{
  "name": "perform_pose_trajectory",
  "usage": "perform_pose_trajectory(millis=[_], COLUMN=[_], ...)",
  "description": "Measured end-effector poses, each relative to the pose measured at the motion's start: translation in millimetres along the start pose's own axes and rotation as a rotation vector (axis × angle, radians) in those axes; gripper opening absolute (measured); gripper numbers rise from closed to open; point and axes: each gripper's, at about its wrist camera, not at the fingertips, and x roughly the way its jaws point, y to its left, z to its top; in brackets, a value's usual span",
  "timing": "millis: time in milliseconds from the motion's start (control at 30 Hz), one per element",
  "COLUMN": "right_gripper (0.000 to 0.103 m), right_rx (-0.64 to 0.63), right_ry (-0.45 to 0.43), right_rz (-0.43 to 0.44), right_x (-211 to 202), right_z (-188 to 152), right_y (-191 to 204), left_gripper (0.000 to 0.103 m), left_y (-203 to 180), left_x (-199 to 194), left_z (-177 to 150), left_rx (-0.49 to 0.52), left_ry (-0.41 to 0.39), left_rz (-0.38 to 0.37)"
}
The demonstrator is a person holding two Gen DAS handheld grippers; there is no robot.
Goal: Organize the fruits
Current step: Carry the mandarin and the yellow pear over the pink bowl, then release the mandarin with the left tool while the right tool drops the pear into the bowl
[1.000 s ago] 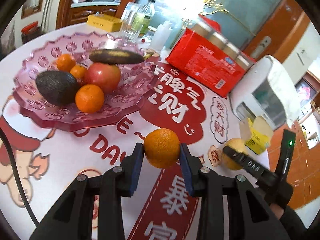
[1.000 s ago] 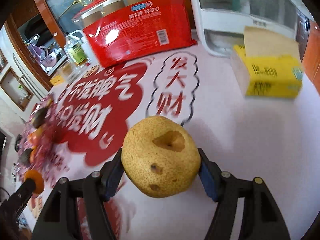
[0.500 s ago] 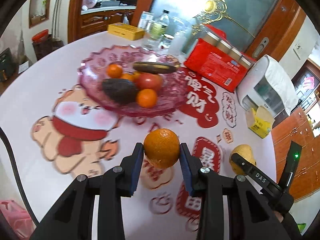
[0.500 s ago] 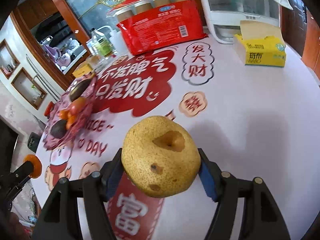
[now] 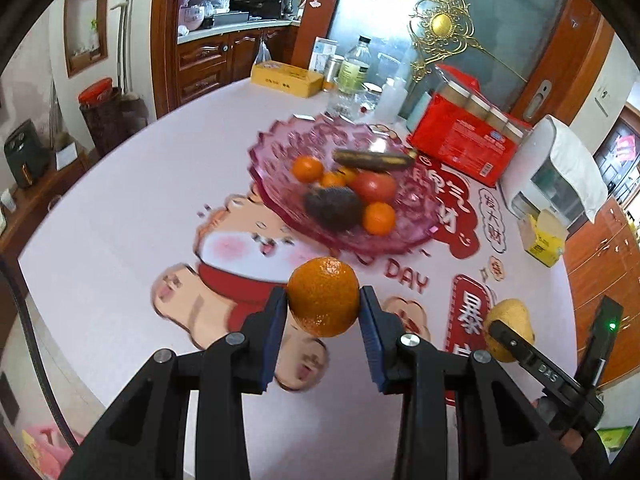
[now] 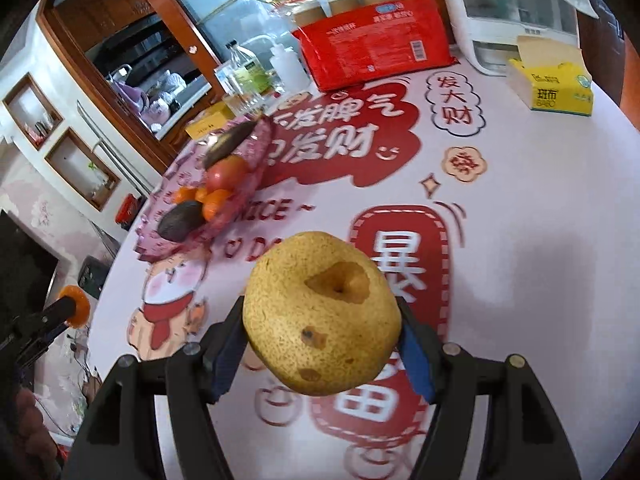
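While the left gripper point(image 5: 323, 312) is held above the table, its two blue pads pinch a round orange mandarin point(image 5: 323, 297) from both sides. The fingers are only as far apart as the small fruit is wide. The right gripper point(image 6: 322, 342) does the same with a big yellow speckled pear point(image 6: 322, 314), so its fingers are spread much wider. The pear's dimple faces the camera.

In the left wrist view, the pink glass fruit plate point(image 5: 280, 200) sits at 12 o'clock from the mandarin, well apart from it. On it lie a dark avocado point(image 5: 333, 207), a red apple point(image 5: 374, 187), a brown banana point(image 5: 374, 160) and some small oranges point(image 5: 379, 218). The pear and right gripper show at 3 o'clock, near the table's edge.

Between the mandarin and the plate there is bare white tablecloth with red cartoon prints point(image 5: 236, 248), so that way is open. At 1 o'clock past the plate stand a red pack of jars point(image 5: 466, 146) and a white machine point(image 5: 554, 176). A yellow tissue box point(image 5: 545, 238) is at 2 o'clock. Clear bottles point(image 5: 354, 66) stand behind the plate. The table's curved edge runs round at 9 o'clock.
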Motion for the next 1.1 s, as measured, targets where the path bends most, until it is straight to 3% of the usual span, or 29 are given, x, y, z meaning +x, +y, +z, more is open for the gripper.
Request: perform_pose_trajectory(millis=[333, 700, 900, 1100], right_gripper=[0.069, 0.069, 0.069, 0.069], right_rx=[0.071, 0.071, 0.098, 0.138], right_ry=[-0.083, -0.202, -0.208, -0.171], right_rz=[0.018, -0.006, -0.036, -0.074], right_x=[15, 36, 56, 80], right_z=[5, 18, 30, 40], right_y=[67, 142, 159, 165], left_gripper=[0.035, 0.035, 0.035, 0.035], left_y=[38, 54, 49, 45], left_x=[5, 43, 74, 115], left_z=[76, 150, 174, 176], left_rx=[0.165, 0.328, 0.386, 0.388], left_ry=[-0.018, -0.032, 0.007, 0.103], left_rz=[-0.065, -0.16, -0.222, -0.287])
